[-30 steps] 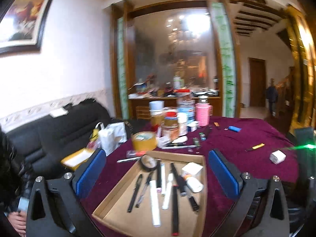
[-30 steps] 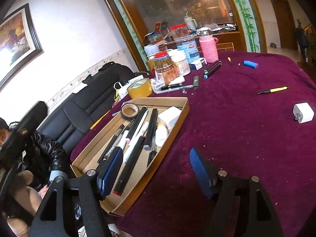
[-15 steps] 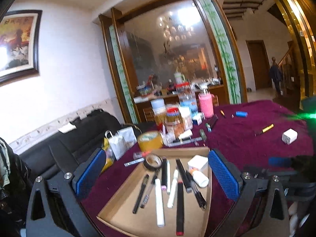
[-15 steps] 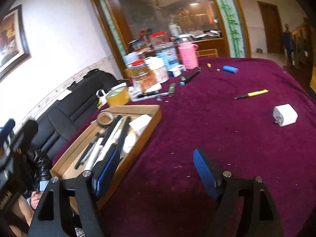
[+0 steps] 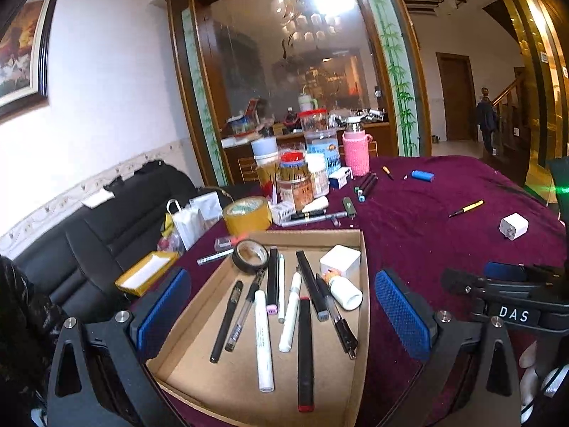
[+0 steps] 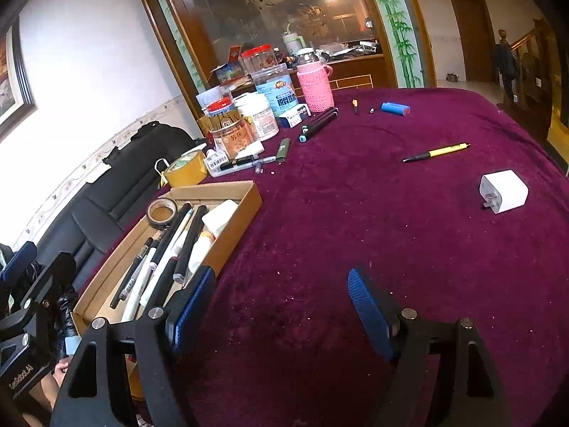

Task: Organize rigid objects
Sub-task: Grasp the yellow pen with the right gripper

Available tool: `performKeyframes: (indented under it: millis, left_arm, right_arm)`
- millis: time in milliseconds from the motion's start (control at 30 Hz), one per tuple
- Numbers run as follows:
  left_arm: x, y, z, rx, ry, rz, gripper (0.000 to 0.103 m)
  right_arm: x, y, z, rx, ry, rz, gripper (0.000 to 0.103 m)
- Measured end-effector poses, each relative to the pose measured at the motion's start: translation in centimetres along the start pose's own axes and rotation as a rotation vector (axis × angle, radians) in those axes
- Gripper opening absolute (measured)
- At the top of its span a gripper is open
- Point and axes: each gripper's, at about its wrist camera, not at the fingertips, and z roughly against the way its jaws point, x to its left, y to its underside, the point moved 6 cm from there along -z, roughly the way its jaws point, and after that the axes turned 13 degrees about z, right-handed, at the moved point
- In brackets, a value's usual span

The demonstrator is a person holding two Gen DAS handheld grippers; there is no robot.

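A cardboard tray (image 5: 359,249) (image 6: 249,195) on the maroon tablecloth holds several pens and markers, a tape ring (image 5: 250,255), a white box and a small white bottle (image 5: 343,291). My left gripper (image 5: 281,315) is open and empty, hovering over the tray. My right gripper (image 6: 281,302) is open and empty, low over bare cloth just right of the tray. Loose on the cloth lie a yellow pen (image 6: 437,152) (image 5: 466,208), a white charger (image 6: 503,191) (image 5: 513,226), a blue battery (image 6: 395,108) and two black markers (image 6: 318,124).
Jars, a pink-sleeved flask (image 6: 314,85), a yellow tape roll (image 6: 185,169) and small boxes crowd the table's far left. A black sofa (image 5: 106,213) stands left of the table. The right gripper's body (image 5: 515,299) shows at the right of the left wrist view.
The left gripper has risen and tilted, still over the tray. The right gripper has moved right, off the tray and over the bare cloth. Both stay open.
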Motion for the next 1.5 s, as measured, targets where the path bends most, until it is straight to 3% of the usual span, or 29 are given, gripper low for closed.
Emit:
performKeyframes:
  millis: [133, 233, 533, 700, 867, 967, 1067, 1133, 1167, 1200, 1233, 1300, 1400, 1500]
  left_arm:
    - [0.5, 0.3, -0.5, 0.031, 0.008, 0.028, 0.103]
    - [0.5, 0.4, -0.5, 0.034, 0.019, 0.026, 0.103]
    - [-2.2, 1.4, -0.9, 0.087, 0.151, 0.023, 0.103]
    - [-4.0, 2.6, -0.8, 0.127, 0.209, -0.029, 0.103]
    - [-4.6, 2.9, -1.1, 0.144, 0.230, -0.036, 0.103]
    - [-4.7, 3.1, -2.0, 0.178, 0.247, -0.026, 0.103]
    - [-4.5, 3.2, -3.0, 0.203, 0.256, -0.014, 0.103]
    - [-4.3, 3.3, -3.6, 0.216, 0.255, -0.007, 0.103]
    - [-4.1, 3.3, -4.0, 0.222, 0.253, -0.003, 0.103]
    - [-3.9, 3.3, -4.3, 0.230, 0.252, 0.006, 0.103]
    - [-3.7, 3.3, -4.7, 0.237, 0.252, 0.014, 0.103]
    - [-3.2, 3.2, -5.2, 0.247, 0.252, 0.031, 0.103]
    - [-2.6, 3.1, -5.6, 0.255, 0.252, 0.052, 0.103]
    - [-2.0, 3.1, -6.0, 0.270, 0.256, 0.081, 0.103]
  right_arm:
    - [-0.5, 0.1, -0.1, 0.003, -0.006, 0.000, 0.081]
    - [-2.9, -0.3, 0.7, 0.001, 0.013, -0.018, 0.081]
    - [-19.8, -2.7, 4.3, 0.026, 0.304, -0.202, 0.081]
    - [-25.2, -4.9, -0.1, 0.125, 0.262, -0.319, 0.081]
    - [-26.3, -7.3, -6.5, 0.225, 0.164, -0.414, 0.080]
    - [-26.5, -7.8, -10.5, 0.304, 0.174, -0.436, 0.073]
    - [-26.8, -8.4, -13.8, 0.357, 0.204, -0.473, 0.075]
    - [-26.9, -9.2, -14.7, 0.364, 0.273, -0.447, 0.073]
    - [-26.8, -9.6, -15.5, 0.383, 0.302, -0.428, 0.065]
    - [-26.6, -9.9, -16.0, 0.397, 0.352, -0.389, 0.046]
    - [-26.3, -10.1, -16.4, 0.416, 0.412, -0.329, 0.037]
    - [-25.8, -10.2, -16.6, 0.416, 0.441, -0.265, 0.027]
    - [-25.1, -9.6, -15.7, 0.391, 0.364, -0.284, 0.012]
    - [-24.1, -8.8, -14.6, 0.365, 0.264, -0.322, 0.009]
